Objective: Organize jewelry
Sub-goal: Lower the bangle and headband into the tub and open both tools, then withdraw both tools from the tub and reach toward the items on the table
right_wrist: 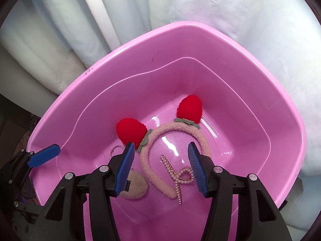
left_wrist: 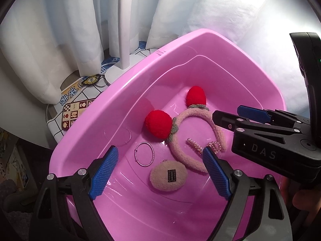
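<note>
Inside pink basin [right_wrist: 280, 120], both tools gaping empty, bangle [right_wrist: 116, 148] half hidden behind right tool [right_wrist: 160, 166]

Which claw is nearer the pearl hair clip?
Right. The right claw hangs open directly above the pearl hair clip; the left claw sits off to its side, over the bangle.

Both wrist cameras look steeply down, close, into the glossy pink plastic basin [left_wrist: 124, 92] [right_wrist: 112, 80]. The left view sits probably slightly farther left. Both share the fuzzy pink headband with red strawberry ears [left_wrist: 200, 116] [right_wrist: 160, 132].
</note>
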